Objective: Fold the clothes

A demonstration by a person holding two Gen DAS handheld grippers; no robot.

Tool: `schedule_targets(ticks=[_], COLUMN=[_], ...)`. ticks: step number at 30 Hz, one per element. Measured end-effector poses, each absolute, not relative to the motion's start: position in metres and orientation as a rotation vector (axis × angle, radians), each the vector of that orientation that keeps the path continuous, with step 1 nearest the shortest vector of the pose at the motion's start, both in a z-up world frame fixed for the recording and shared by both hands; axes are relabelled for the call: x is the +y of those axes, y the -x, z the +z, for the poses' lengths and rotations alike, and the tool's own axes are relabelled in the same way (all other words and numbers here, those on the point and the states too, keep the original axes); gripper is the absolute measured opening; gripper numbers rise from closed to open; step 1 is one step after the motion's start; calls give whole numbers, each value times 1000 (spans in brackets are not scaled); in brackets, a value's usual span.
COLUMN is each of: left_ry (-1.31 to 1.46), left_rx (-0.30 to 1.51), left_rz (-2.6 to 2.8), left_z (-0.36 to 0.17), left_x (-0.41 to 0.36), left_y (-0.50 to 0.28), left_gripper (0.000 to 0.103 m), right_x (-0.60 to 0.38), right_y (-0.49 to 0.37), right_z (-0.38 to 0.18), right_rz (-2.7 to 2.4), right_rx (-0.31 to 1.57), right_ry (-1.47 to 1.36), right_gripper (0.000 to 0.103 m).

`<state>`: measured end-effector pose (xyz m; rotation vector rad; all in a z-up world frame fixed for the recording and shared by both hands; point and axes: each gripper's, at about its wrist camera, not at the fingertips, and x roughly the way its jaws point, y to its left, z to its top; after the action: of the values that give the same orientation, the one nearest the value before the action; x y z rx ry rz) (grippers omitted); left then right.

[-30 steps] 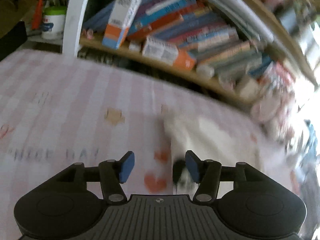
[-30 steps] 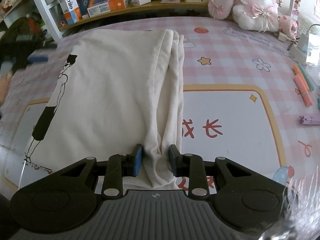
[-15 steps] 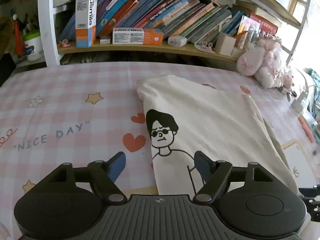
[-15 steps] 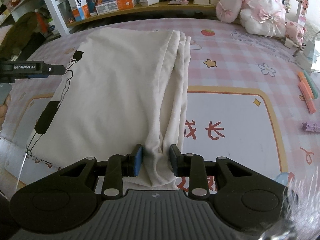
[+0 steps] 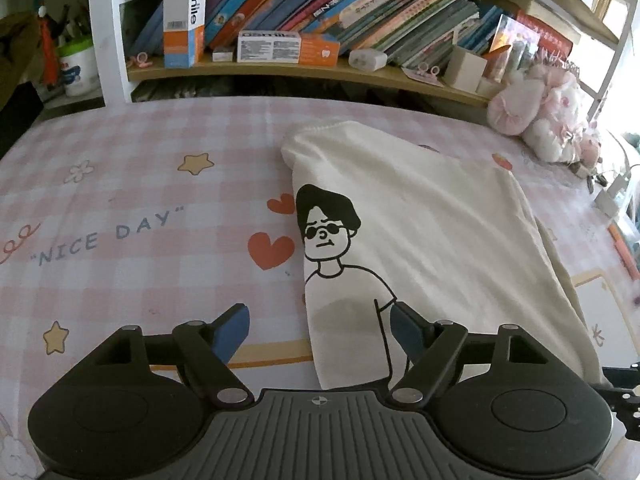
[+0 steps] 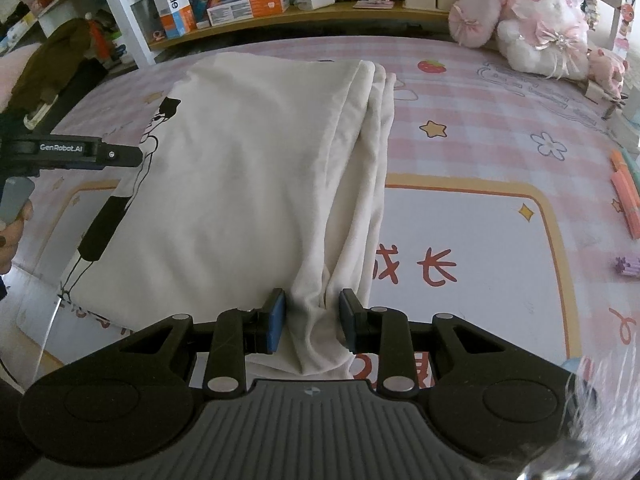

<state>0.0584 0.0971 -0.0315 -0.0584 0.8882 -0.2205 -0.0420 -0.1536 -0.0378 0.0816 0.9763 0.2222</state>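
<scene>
A cream T-shirt (image 5: 432,224) with a black cartoon figure print lies folded lengthwise on the pink checked tablecloth (image 5: 132,184). My left gripper (image 5: 316,314) is open wide and low at the shirt's near left edge, one finger over the cloth and one over the print. In the right wrist view the same shirt (image 6: 248,168) runs away from me, its bunched right-hand layers (image 6: 360,184) gathered into folds. My right gripper (image 6: 312,304) is shut on those folds at the near end. The left gripper (image 6: 80,154) shows from the side at the shirt's left edge.
A bookshelf (image 5: 320,8) with boxes and books runs along the far edge. Pink plush toys (image 6: 532,20) sit at the back right. Pens and markers (image 6: 626,196) lie at the right edge. A person's hand (image 6: 12,232) holds the left tool.
The left gripper swung round to face the shirt, opened wider and settled at its near left edge. The right gripper has stayed shut on the folds.
</scene>
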Motion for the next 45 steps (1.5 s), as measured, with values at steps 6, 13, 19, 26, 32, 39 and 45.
schedule_targets(ticks=[6, 13, 19, 26, 32, 39, 45], left_ry=[81, 136, 153, 202, 229, 235, 264], left_rx=[876, 874, 865, 834, 826, 814, 808], left_rz=[-212, -196, -199, -191, -178, -175, -154], left_z=[-32, -36, -37, -35, -36, -35, -36], left_x=[99, 108, 110, 117, 121, 122, 122], left_y=[-51, -36, -24, -10, 3, 15, 22], left_gripper=[79, 79, 79, 79, 79, 79, 79], right_x=[-153, -153, -152, -152, -158, -169, -173], right_y=[41, 39, 37, 32, 34, 35, 32], right_z=[-37, -37, -36, -32, -24, -22, -25], right_rz=[230, 226, 221, 198, 170, 147, 159], right_rx=[984, 990, 1000, 1035, 1045, 1052, 1077], right_ry=[-68, -65, -64, -55, -71, -131, -152], right_gripper=[29, 29, 29, 36, 41, 41, 42])
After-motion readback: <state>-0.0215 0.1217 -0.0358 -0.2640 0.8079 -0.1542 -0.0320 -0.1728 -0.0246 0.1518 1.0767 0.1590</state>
